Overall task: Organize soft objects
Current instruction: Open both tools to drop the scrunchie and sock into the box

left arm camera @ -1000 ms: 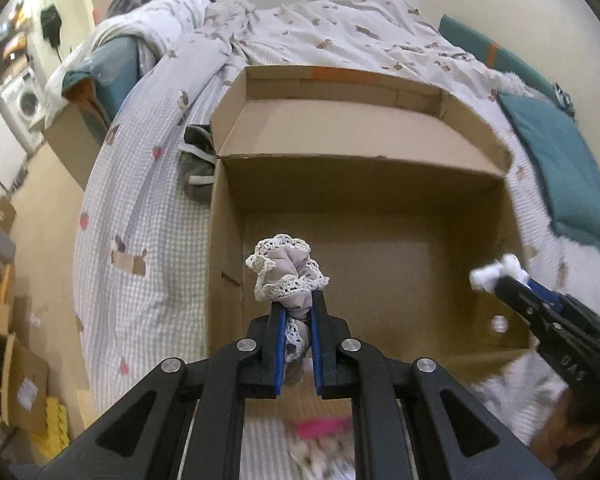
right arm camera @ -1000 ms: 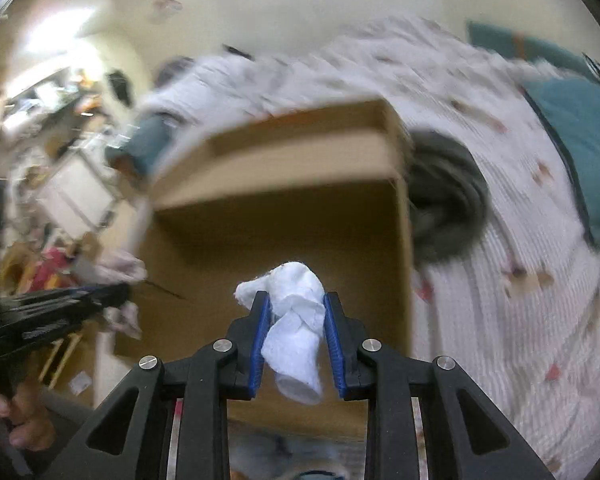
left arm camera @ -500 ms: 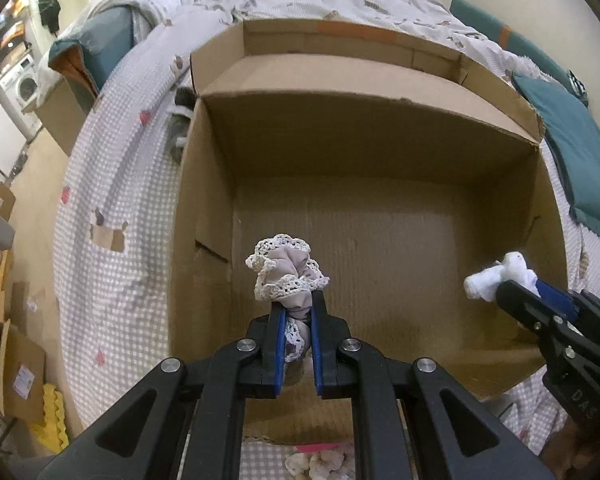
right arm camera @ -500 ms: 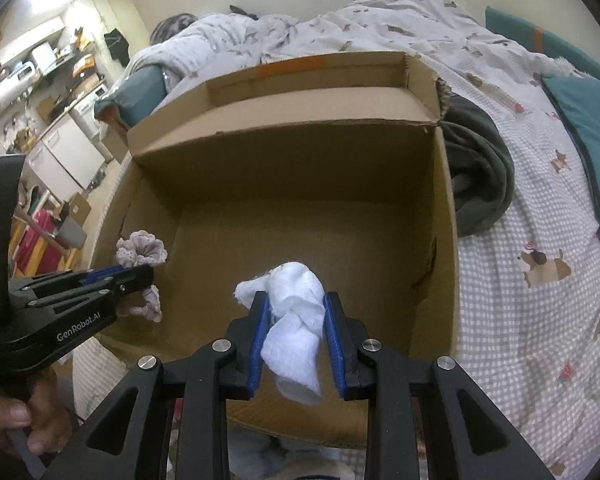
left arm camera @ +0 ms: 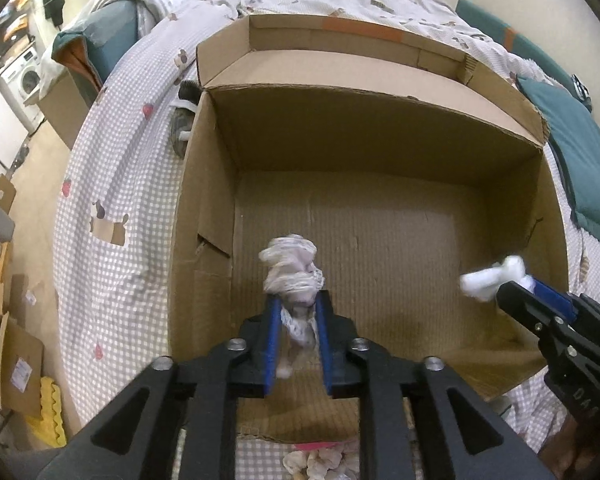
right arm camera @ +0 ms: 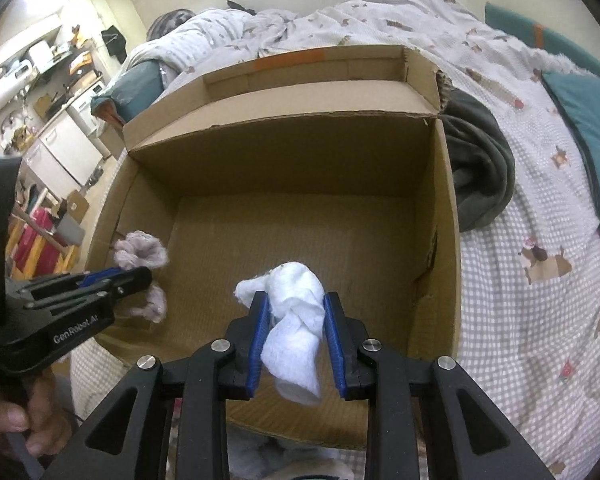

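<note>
One label reads clearly: "GenRobot.AI" on your left gripper (right arm camera: pixel 134 278). Its jaws are opening, with the lace-trimmed scrunchie (left arm camera: pixel 292 268) between them, blurred, above the cardboard box (left arm camera: pixel 204 208) floor. Your right gripper (right arm camera: pixel 296 320) is easing apart too, its blue pads flanking the white sock (right arm camera: pixel 294 324) over the same box, near its front wall.

An open box (left arm camera: pixel 380 200) sits on the bed (left arm camera: pixel 112 208), its flaps at twelve o'clock. A scrunchie (left arm camera: pixel 292 268) hangs over the box's seven o'clock corner; a sock (right arm camera: pixel 296 312) hangs over its five o'clock side. A garment (right arm camera: pixel 480 168) lies touching the box at three o'clock, with a pillow (right arm camera: pixel 588 128) beyond.
</note>
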`<state>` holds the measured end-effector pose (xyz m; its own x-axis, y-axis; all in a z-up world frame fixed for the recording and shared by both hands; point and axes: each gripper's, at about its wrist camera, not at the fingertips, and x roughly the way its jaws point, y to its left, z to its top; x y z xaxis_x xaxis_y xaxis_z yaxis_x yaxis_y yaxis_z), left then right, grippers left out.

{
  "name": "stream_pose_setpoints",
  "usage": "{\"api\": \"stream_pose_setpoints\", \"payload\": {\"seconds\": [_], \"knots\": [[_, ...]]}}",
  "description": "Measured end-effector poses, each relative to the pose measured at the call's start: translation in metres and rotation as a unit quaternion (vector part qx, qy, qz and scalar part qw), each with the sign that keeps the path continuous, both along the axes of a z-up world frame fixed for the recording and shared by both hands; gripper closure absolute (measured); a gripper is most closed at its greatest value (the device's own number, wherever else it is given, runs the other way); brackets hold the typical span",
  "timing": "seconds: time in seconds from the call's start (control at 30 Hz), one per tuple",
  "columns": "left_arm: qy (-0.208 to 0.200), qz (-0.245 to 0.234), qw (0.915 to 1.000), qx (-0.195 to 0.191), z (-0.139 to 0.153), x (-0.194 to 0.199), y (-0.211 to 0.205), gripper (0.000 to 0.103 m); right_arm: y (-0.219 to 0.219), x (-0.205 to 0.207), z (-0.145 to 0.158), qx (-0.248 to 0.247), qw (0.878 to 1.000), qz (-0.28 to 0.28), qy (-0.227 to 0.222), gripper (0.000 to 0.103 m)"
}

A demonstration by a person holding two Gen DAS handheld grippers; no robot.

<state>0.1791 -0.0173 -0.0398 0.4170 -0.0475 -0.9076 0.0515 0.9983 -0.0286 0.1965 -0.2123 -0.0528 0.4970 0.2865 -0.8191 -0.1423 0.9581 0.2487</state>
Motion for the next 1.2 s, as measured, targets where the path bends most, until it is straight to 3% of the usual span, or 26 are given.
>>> {"api": "stream_pose_setpoints", "payload": {"seconds": [0.03, 0.07, 0.13, 0.33, 0.7, 0.97, 1.2], "knots": [[0.000, 0.001, 1.0000, -0.005, 0.000, 0.000, 0.000, 0.070, -0.002, 0.000, 0.000, 0.006, 1.000, -0.005, 0.001, 0.065], [-0.002, 0.000, 1.0000, -0.009, 0.001, -0.001, 0.001, 0.059, -0.004, 0.000, 0.001, 0.009, 1.000, -0.010, 0.000, 0.045], [-0.014, -0.004, 0.9997, -0.017, 0.005, -0.003, 0.001, 0.049, -0.008, -0.001, 0.003, 0.020, 1.000, -0.023, -0.006, 0.023], [-0.031, -0.008, 0.9993, -0.017, 0.012, -0.005, 0.000, 0.048, -0.015, -0.003, 0.007, 0.036, 0.998, -0.048, -0.013, 0.021], [-0.024, 0.007, 0.9993, -0.029, 0.014, -0.002, 0.004, 0.048, -0.013, 0.001, 0.008, 0.030, 0.998, -0.045, -0.010, 0.021], [-0.035, 0.013, 0.9992, -0.013, 0.020, -0.010, 0.007, 0.048, -0.017, -0.004, 0.012, 0.027, 0.998, -0.056, -0.016, 0.021], [-0.041, 0.011, 0.9981, -0.045, 0.028, -0.019, 0.015, 0.048, -0.023, -0.013, 0.020, 0.032, 0.997, -0.070, -0.023, 0.021]]}}
